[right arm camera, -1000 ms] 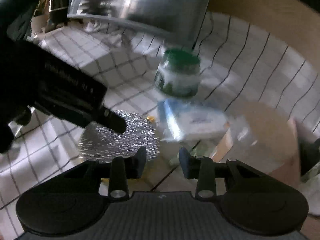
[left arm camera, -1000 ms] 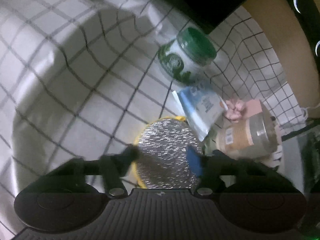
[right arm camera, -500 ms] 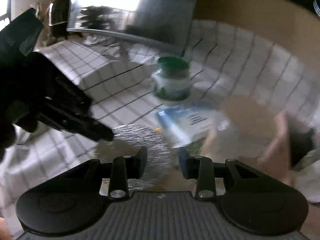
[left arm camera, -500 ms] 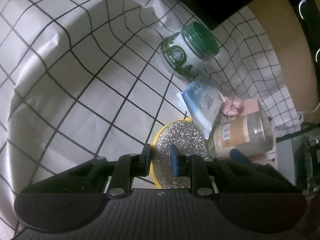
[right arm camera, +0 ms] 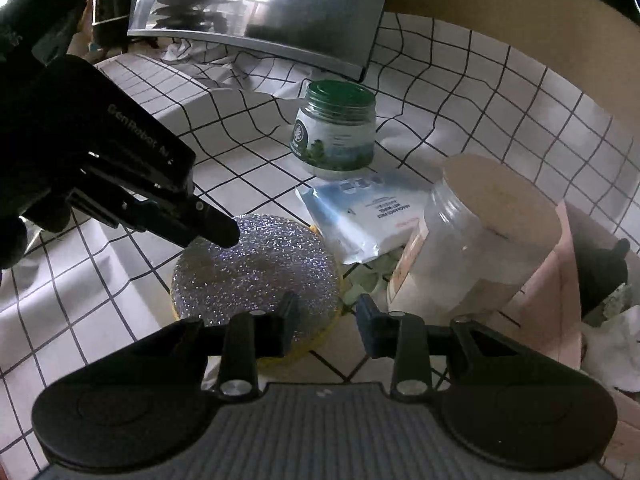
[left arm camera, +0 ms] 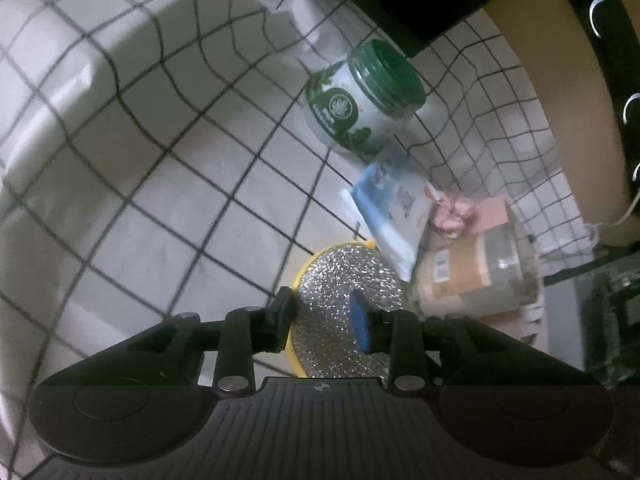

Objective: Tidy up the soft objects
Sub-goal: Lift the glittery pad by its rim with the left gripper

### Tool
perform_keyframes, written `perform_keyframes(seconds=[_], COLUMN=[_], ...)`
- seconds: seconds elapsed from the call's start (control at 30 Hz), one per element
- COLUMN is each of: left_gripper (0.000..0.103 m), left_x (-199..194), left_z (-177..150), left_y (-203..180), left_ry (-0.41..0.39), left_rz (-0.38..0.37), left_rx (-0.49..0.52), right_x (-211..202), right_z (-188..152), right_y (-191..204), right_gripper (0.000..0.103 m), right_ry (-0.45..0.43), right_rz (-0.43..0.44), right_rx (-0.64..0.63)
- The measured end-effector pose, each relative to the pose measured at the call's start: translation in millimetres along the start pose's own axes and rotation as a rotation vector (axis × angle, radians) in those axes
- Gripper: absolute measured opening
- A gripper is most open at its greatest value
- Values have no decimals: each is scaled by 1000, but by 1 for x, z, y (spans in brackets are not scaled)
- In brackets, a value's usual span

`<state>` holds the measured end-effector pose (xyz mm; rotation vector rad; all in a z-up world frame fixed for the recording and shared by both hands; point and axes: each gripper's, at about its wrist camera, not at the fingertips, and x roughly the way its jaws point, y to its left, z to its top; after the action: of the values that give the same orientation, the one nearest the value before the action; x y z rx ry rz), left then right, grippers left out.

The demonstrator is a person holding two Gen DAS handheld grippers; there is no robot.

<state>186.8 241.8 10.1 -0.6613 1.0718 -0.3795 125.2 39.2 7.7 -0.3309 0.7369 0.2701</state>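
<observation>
Left gripper (left arm camera: pixel 322 312) hovers with its 2 fingers spread apart, nothing between them but the glittery silver scouring pad (left arm camera: pixel 348 320) lying below on the checked tablecloth (left arm camera: pixel 160 200). The pad, yellow-edged and round, sits directly under and just ahead of the fingertips; whether they touch it is hard to tell. Ahead and to the right of this claw lies a blue-and-white wipes packet (left arm camera: pixel 394 216), its near corner overlapping the pad's far edge. Further ahead stands a green-lidded jar (left arm camera: pixel 360 104). To the right, a clear jar with a tan lid (left arm camera: pixel 476 276) lies tipped, with a pink scrunchie (left arm camera: pixel 452 216) just beyond it.

Right gripper (right arm camera: pixel 326 318) is released too, jaws wide, empty. The same pad (right arm camera: pixel 256 272) lies just ahead and to its left, the left gripper's black fingertip (right arm camera: pixel 216 232) poised over the pad's far left side. The packet (right arm camera: pixel 368 212) sits ahead, the tipped jar (right arm camera: pixel 476 236) ahead-right, resting against a pink box (right arm camera: pixel 560 280).
</observation>
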Motion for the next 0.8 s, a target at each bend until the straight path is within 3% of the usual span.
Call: perform_keyframes(seconds=[0.17, 0.33, 0.4, 0.6, 0.67, 0.8], left_gripper=[27, 28, 26, 26, 26, 30], left_x=[-20, -3, -4, -17, -15, 2], left_z=[0, -2, -4, -4, -5, -17], left_y=[-10, -17, -18, -27, -29, -45], left_ry=[0, 25, 20, 74, 89, 98], left_rz=[-83, -40, -61, -258, -288, -129], left_rx=[40, 56, 42, 100, 95, 155], right_x=[-4, -3, -5, -10, -12, -12], right_z=[-1, -4, -6, -10, -12, -17], right_y=[-11, -16, -17, -27, -32, -35], right_gripper=[34, 34, 34, 34, 34, 34], right_ry=[7, 8, 2, -22, -28, -25], right_rz=[37, 53, 54, 80, 89, 94], right_rx=[48, 68, 68, 91, 102, 118])
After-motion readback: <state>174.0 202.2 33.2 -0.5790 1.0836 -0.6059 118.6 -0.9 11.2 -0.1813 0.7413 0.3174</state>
